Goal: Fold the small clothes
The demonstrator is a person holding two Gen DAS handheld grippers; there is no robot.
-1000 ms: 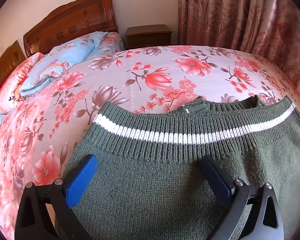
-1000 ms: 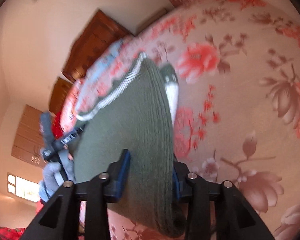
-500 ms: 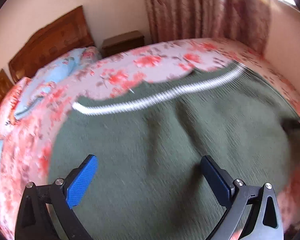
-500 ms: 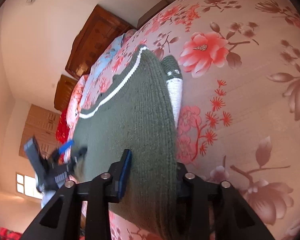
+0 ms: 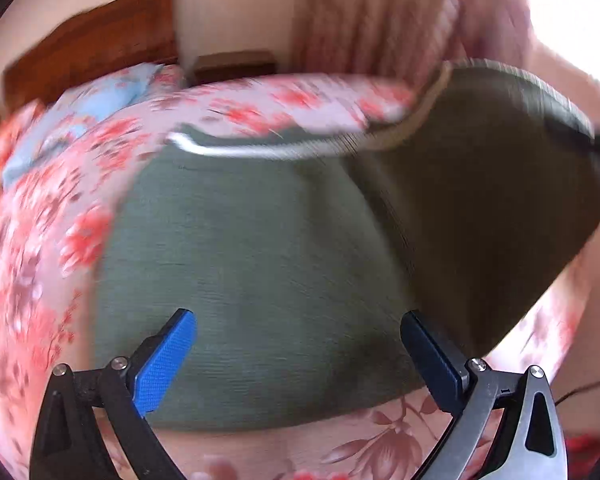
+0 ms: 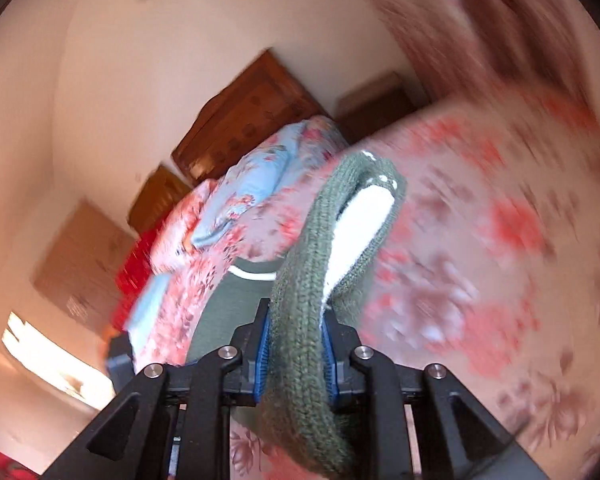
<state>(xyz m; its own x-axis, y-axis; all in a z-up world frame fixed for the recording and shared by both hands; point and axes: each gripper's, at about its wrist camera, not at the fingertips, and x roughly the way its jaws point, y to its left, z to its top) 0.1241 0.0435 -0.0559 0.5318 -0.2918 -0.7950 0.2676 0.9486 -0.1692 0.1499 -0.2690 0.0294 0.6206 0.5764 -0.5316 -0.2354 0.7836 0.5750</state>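
Note:
A dark green knitted sweater (image 5: 260, 256) with a white stripe lies on the floral bedsheet (image 5: 40, 240). Its right side is lifted into the air (image 5: 500, 200). My left gripper (image 5: 296, 360) is open and empty, its blue pads hovering over the sweater's near edge. My right gripper (image 6: 294, 356) is shut on the sweater's edge (image 6: 300, 340) and holds that fold up off the bed; a white inner patch (image 6: 360, 224) shows on the raised part. Both views are motion-blurred.
A wooden headboard (image 5: 92, 48) and a nightstand (image 5: 236, 64) stand at the far end. A light blue floral quilt (image 5: 100, 108) lies by the headboard. Pink curtains (image 5: 380, 20) hang at the back right. Bedsheet surrounds the sweater.
My right gripper has lifted the sweater's right side up off the bed. My left gripper has drawn back toward the sweater's near edge, staying open.

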